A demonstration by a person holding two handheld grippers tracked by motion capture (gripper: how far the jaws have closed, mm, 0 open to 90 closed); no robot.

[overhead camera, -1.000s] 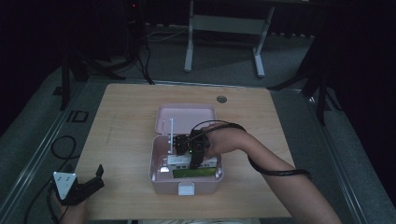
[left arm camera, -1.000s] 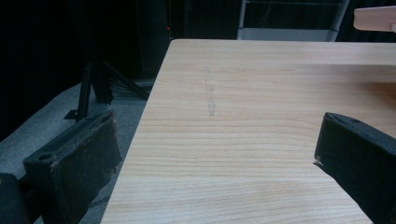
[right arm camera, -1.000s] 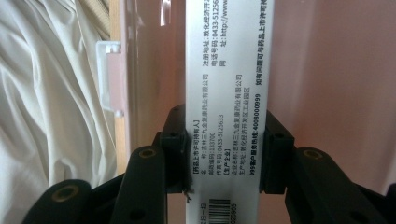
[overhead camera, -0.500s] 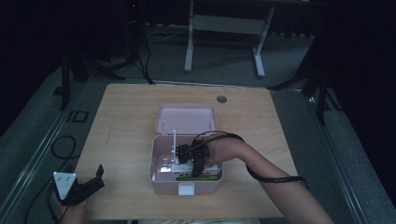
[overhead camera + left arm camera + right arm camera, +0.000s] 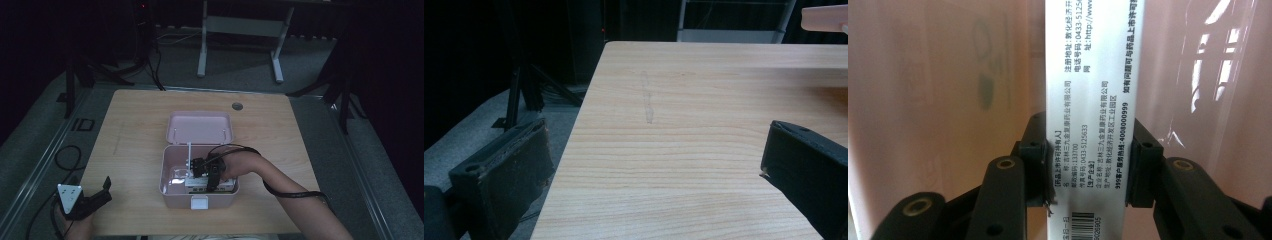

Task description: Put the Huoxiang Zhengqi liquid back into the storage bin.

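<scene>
An open pink box (image 5: 175, 199) stands mid-table with its lid (image 5: 200, 127) lying back behind it. My right gripper (image 5: 201, 172) reaches down inside the box, shut on a white medicine carton (image 5: 1088, 75) with black print and a barcode. The pads press its two narrow sides, and the carton stands lengthwise between them. The gripper (image 5: 1088, 170) sits close to the box's pink inner wall (image 5: 948, 75). The carton's pale and green face (image 5: 200, 188) shows low in the box. My left gripper (image 5: 100, 192) rests at the table's near left corner. Its jaws stand wide apart (image 5: 654, 165) over bare wood.
A thin white rod (image 5: 190, 150) stands up near the box's back wall. The wooden table (image 5: 130, 130) has a round cable hole (image 5: 237, 106) at the far side. Its left edge (image 5: 574, 135) drops to grey floor with dark stands and cables.
My right gripper has sunk deeper into the pink box with the carton still in it. The left gripper has stayed where it was.
</scene>
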